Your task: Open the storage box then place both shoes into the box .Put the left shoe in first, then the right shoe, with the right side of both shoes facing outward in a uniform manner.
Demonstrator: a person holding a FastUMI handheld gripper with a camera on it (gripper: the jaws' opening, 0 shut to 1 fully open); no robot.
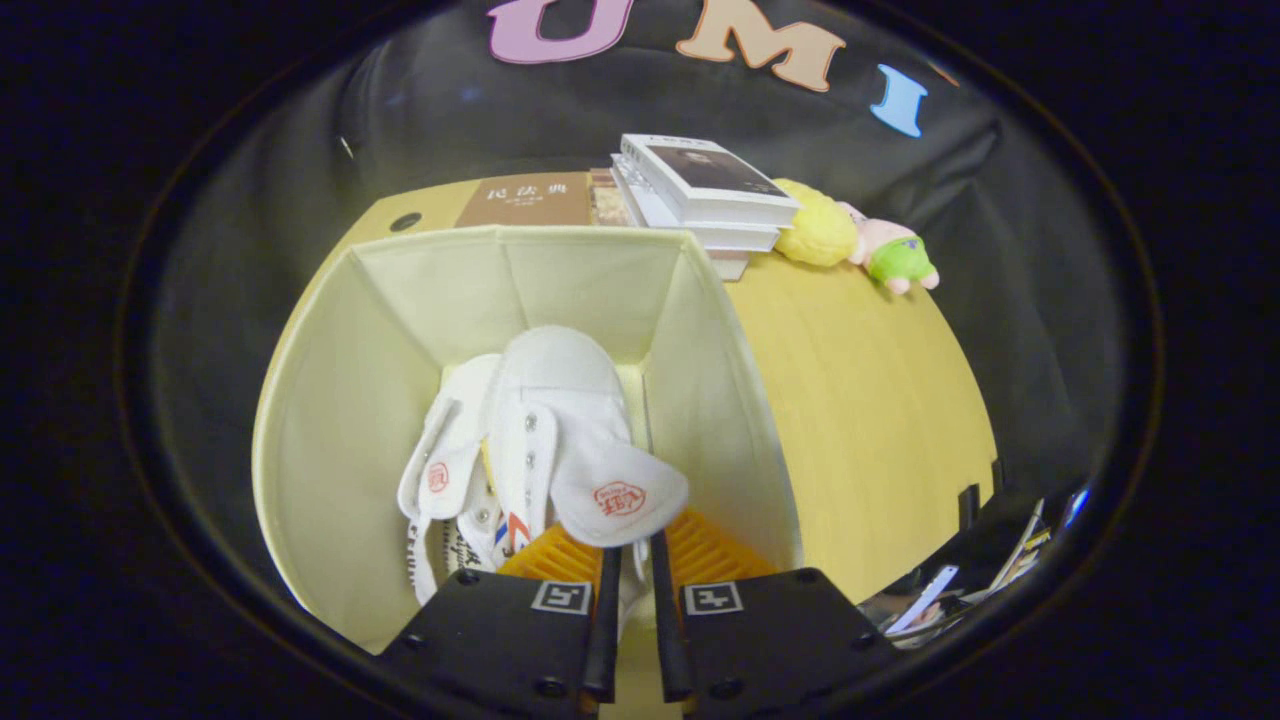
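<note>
An open cream fabric storage box [330, 400] stands on the wooden table, and I look down into it. Two white canvas shoes lie inside. One shoe [445, 470] rests on its side against the box's left wall. The other shoe [560, 400] sits over it, toe pointing away, its tongue with a red logo flopped back toward me. My gripper [630, 575] hovers over the box's near end, its fingers close together on the heel edge of this upper shoe, just below the tongue.
Stacked books [700, 195] and a brown book [525, 200] lie beyond the box. A yellow, pink and green plush toy [860, 245] sits to their right. Bare wooden tabletop [870, 420] spreads right of the box. Loose clutter [950, 590] lies off the table's right edge.
</note>
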